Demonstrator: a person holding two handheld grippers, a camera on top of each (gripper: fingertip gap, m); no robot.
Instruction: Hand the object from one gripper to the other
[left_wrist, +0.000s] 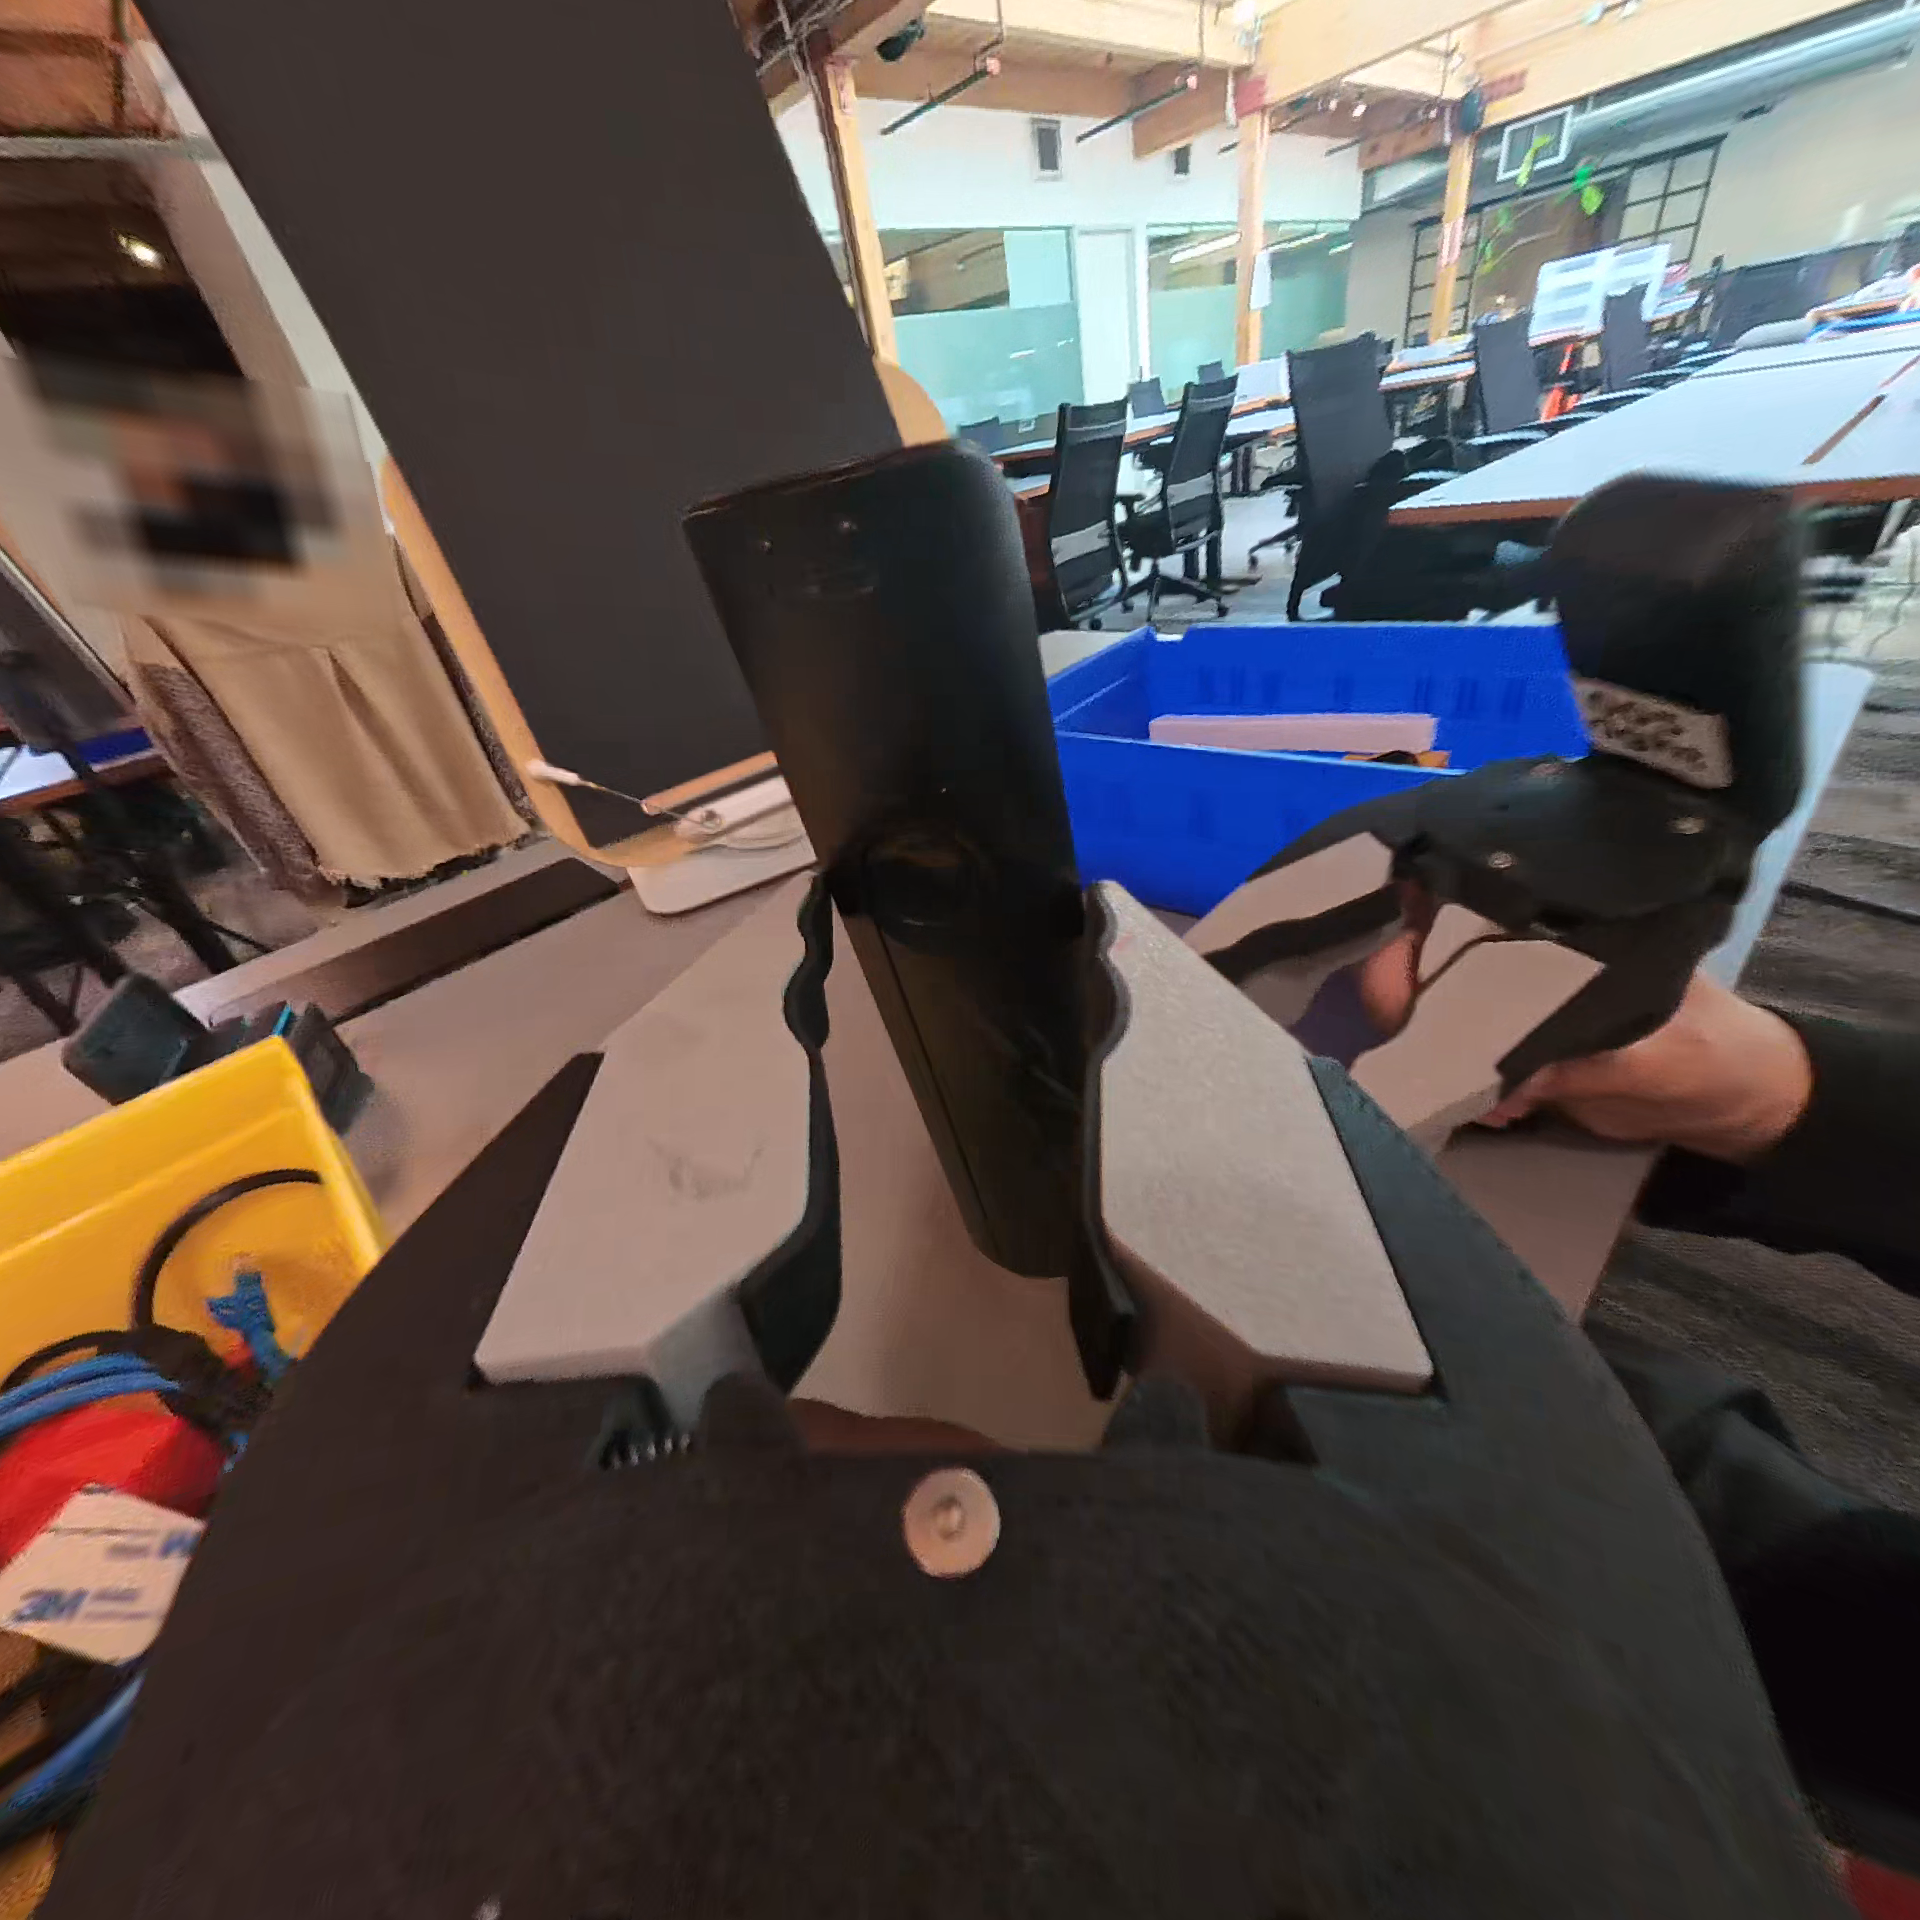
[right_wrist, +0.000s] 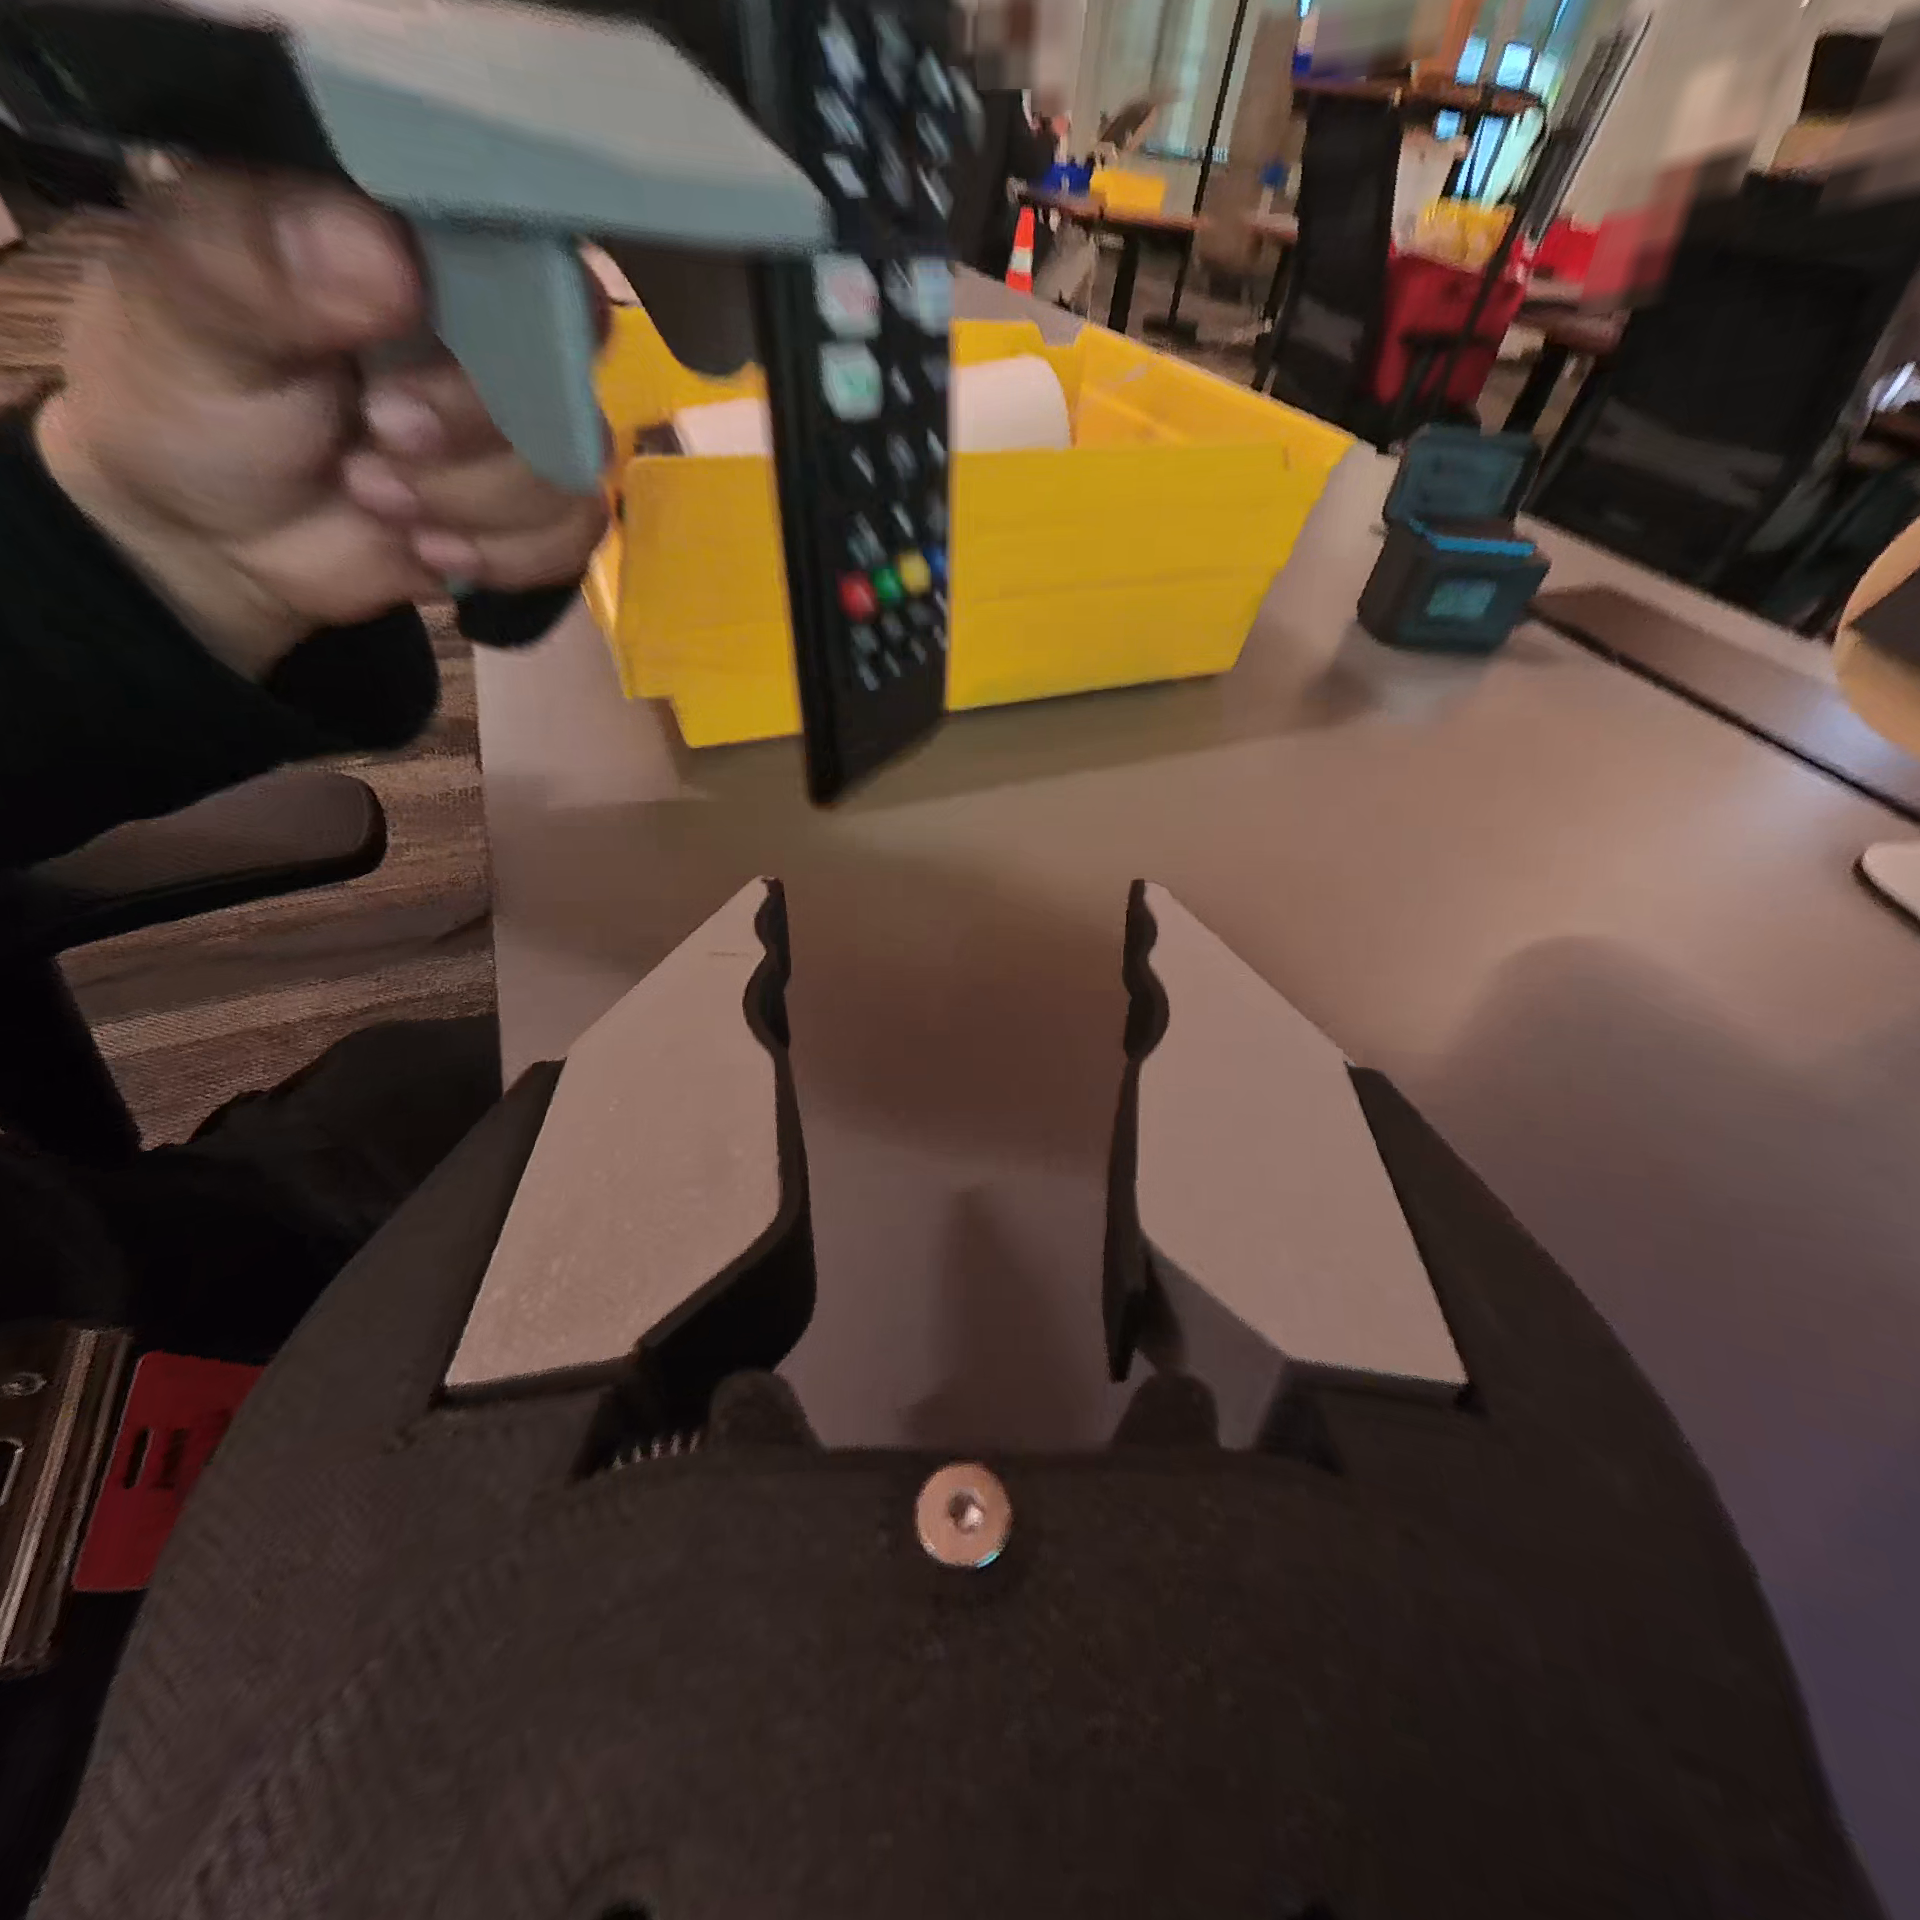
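One tool, the left tool (left_wrist: 951, 904), is clamping the remote (left_wrist: 914, 790) upright, leaving its free end exposed for the right tool (right_wrist: 951, 904), jaws gaping empty.

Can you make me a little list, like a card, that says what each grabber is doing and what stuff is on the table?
held thing: black remote control, up off the table
left gripper: shut on the remote control
right gripper: open, nothing between its fingers
handover: not yet done
yellow bin: on the table, behind the remote in the right wrist view
blue bin: on the table, behind the remote in the left wrist view
table: grey top
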